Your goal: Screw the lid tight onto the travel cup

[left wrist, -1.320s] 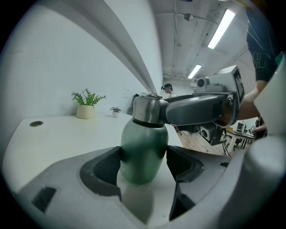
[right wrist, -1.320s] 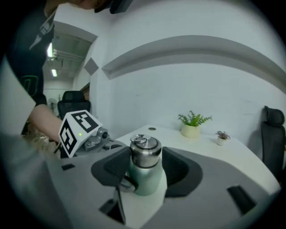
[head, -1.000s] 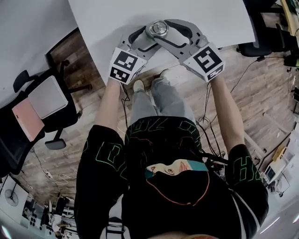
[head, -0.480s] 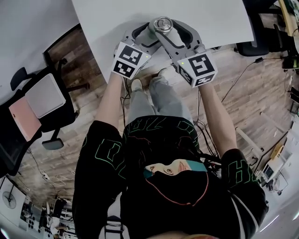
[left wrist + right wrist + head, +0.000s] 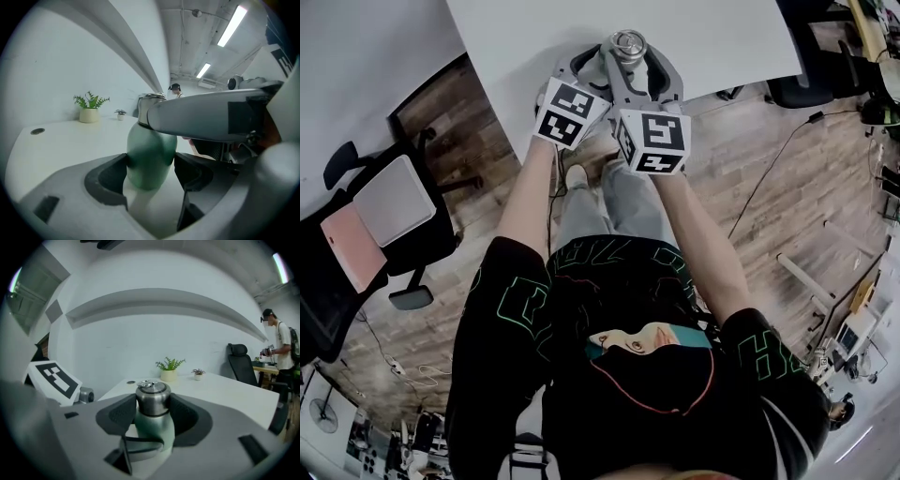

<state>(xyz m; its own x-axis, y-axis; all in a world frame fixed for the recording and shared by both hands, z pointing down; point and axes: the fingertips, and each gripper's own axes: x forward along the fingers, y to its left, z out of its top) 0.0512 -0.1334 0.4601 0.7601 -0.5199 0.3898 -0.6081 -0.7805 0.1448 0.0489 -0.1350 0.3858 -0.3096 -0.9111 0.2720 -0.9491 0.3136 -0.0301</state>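
A green travel cup (image 5: 149, 157) with a steel lid (image 5: 153, 398) stands on the white table (image 5: 516, 47) near its front edge. My left gripper (image 5: 151, 171) is shut on the cup's green body, one pad pressing each side. My right gripper (image 5: 153, 414) is shut on the steel lid from above the left one, and its grey arm (image 5: 211, 117) crosses the left gripper view. In the head view the lid (image 5: 626, 44) shows between both grippers, with the right marker cube (image 5: 654, 141) close beside the left marker cube (image 5: 572, 112).
Two small potted plants (image 5: 169, 369) stand at the far end of the table. A black office chair (image 5: 389, 202) carrying flat white and pink items stands on the wooden floor at the left. Another chair (image 5: 239, 362) and a person (image 5: 281, 352) are off to the right.
My right gripper has swung clockwise around the lid, its marker cube moving from the far right to just beside the left cube. The left gripper has kept its hold on the cup.
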